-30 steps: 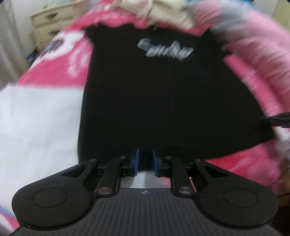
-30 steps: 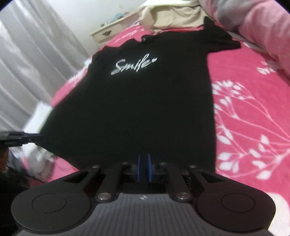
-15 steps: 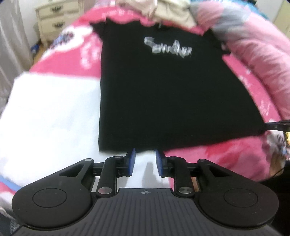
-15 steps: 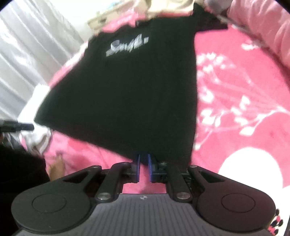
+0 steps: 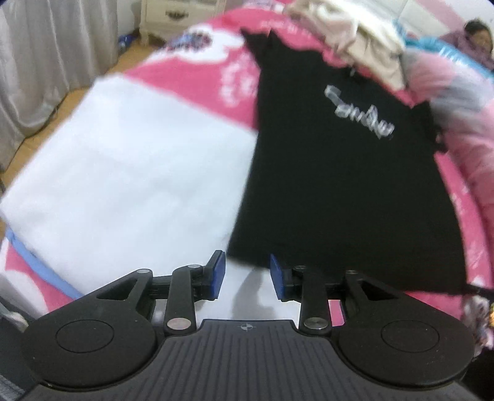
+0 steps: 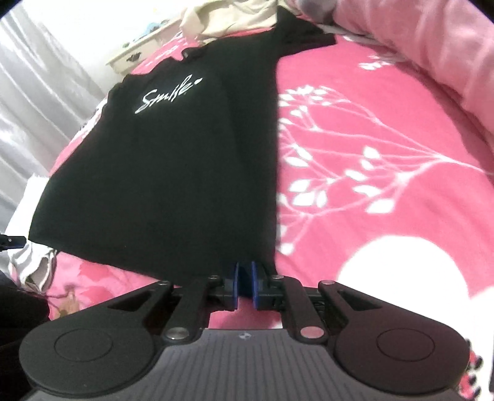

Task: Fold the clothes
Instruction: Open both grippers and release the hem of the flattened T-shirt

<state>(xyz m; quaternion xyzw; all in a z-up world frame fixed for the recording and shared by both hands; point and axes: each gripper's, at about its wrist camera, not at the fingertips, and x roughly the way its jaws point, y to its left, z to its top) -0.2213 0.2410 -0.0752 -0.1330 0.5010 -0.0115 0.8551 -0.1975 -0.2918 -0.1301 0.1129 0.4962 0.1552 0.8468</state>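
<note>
A black T-shirt (image 5: 339,185) with silver "Smile" lettering lies flat, front up, on the pink bed. My left gripper (image 5: 247,268) hovers just short of the shirt's bottom left corner. Its jaws are opening, and only white bedcover shows between the pads. In the right wrist view the same T-shirt (image 6: 169,169) stretches away from my right gripper (image 6: 246,277). That gripper sits at the bottom right corner of the hem, its pads nearly together and pinching the black fabric.
A pink floral bedcover (image 6: 370,154) with a large white patch (image 5: 139,169) lies under the shirt. Beige clothes (image 5: 355,40) are heaped by the collar. A pink duvet (image 6: 432,46) runs along the right. A cream dresser (image 5: 176,15) and grey curtain (image 5: 46,61) stand beyond the bed. A person (image 5: 477,34) is at far right.
The left jaws have spread apart and let go of the hem. The left gripper drew back, rose and rolled, so the shirt now sits to the right. The right gripper shifted sideways, still gripping.
</note>
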